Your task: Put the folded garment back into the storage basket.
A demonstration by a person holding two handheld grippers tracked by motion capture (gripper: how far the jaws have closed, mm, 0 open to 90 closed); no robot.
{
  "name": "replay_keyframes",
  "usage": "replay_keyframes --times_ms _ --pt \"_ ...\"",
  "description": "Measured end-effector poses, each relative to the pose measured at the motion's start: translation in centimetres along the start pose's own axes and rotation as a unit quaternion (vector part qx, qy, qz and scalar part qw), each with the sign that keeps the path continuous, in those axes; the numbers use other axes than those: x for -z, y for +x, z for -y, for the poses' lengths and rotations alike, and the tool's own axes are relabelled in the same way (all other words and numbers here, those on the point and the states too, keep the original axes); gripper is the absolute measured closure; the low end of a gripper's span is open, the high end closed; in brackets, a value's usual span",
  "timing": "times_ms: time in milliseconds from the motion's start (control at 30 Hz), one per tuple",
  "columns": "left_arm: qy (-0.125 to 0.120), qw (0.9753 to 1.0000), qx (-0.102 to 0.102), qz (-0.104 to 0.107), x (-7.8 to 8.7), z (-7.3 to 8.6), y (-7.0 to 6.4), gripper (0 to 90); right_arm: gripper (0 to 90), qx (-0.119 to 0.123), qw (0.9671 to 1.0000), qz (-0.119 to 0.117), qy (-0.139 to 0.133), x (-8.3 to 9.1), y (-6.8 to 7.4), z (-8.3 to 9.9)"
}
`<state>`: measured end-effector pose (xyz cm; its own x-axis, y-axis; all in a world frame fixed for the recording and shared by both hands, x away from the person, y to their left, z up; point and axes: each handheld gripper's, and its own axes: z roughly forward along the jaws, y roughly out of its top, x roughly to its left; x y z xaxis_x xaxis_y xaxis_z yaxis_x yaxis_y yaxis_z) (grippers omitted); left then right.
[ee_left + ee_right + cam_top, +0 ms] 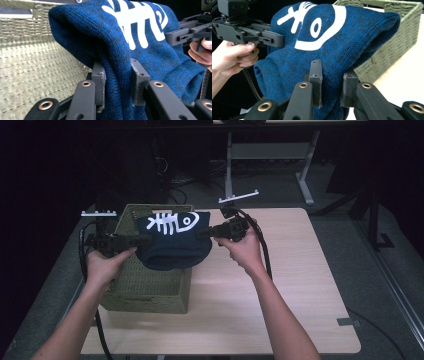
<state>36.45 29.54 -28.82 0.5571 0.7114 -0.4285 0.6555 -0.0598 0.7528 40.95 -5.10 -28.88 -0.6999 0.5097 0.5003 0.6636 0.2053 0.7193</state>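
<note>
Holding: left gripper (117, 83) and right gripper (332, 86) each clamped on blue hat (172, 242).
Beneath: wicker basket (150, 292) on surface (280, 285).

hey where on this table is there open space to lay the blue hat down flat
The table is bare right of the woven basket, through to its right and near edges. It is crowded at left, where the basket stands, with the blue hat held over it between the left tongs and right tongs.

Dim, dark surroundings; soft blurry close-ups.
</note>
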Motion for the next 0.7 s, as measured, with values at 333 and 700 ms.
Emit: replay_keyframes --times_ms 333,700 --pt "-0.006 0.9998 0.009 -0.017 1.3 0.0 1.4 69.7 75.1 0.003 1.0 -0.003 0.0 -1.9 0.8 -0.8" --pt "-0.009 0.9991 0.025 -0.034 2.5 0.4 3.0 69.3 74.9 0.006 1.0 -0.008 0.001 -4.3 1.4 -1.3"
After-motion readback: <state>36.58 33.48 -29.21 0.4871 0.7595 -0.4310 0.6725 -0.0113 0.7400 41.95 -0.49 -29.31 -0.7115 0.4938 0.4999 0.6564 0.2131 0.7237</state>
